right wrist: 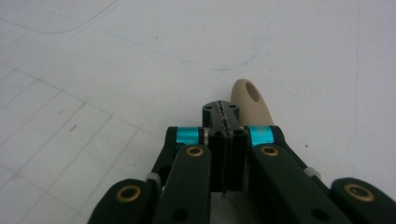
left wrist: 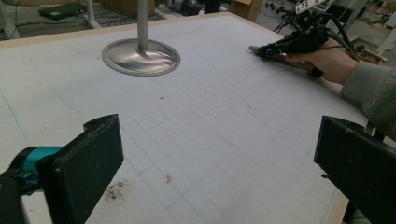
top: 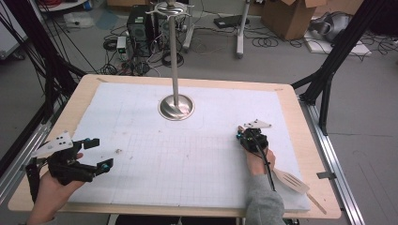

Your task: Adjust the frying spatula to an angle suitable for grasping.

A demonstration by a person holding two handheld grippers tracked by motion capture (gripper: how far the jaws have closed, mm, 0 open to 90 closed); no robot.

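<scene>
Near edge, right: wooden slotted spatula [top: 292, 182] lies flat on the white gridded surface [top: 187, 154], blade toward the person, handle running away under the right hand [top: 257, 161]. Right tongs [top: 245, 132] pressed together, jaws fully closed with nothing between them; in the right gripper view the handle's rounded end with its hanging hole [right wrist: 250, 100] pokes out just beside and below the closed tips, so the tongs sit over it, not pinching it. Near edge, left: left tongs [top: 99, 153] spread wide, empty, held just above the surface, well apart from the spatula. Farther back, centre: metal stand [top: 176, 107], round base on the surface, pole upright.
</scene>
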